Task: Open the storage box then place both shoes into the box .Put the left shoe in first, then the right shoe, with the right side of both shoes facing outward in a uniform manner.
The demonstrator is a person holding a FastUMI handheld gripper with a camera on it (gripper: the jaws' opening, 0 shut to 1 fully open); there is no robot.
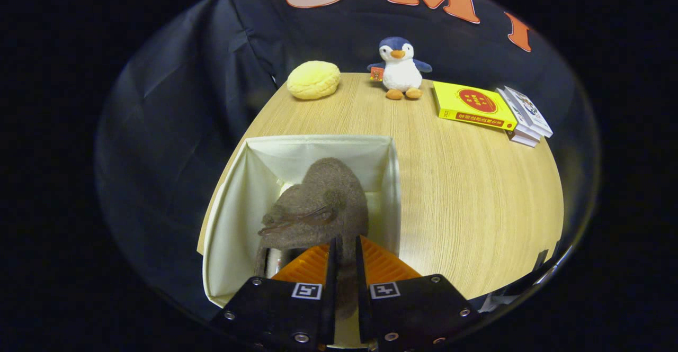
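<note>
— Since the gripper [345, 246] has its two fingers drawn close together, what sits between them?

— A narrow strip of the brown shoe [318, 209]. Both fingers press on it from either side, so the claw is pinching the shoe by a thin part of its upper, near the back.

— Where is the shoe, then?

— It hangs just ahead of the fingers, inside the open storage box [238, 198]. Its fuzzy brown body rises toward the far wall of the box, and a fold or seam shows on its left flank. Which shoe of the pair it is, I cannot tell.

— And the box itself?

— Cream fabric, its top open, walls upright. It stands on the wooden table [476, 198] at the near left part, close to the table's left edge. Something pale shows low in the box beside the shoe, but it is too hidden to name.

— Is the shoe touching the bottom of the box?

— I cannot tell; the fingers and the shoe cover that part.

— What else is on the table?

— Well beyond the box, along the far edge: a yellow round cushion [313, 79], a plush penguin [401, 69] sitting upright, a yellow book [471, 106] lying flat, and just beside it a small stack of white books [525, 116]. All stand well apart from the box.
</note>
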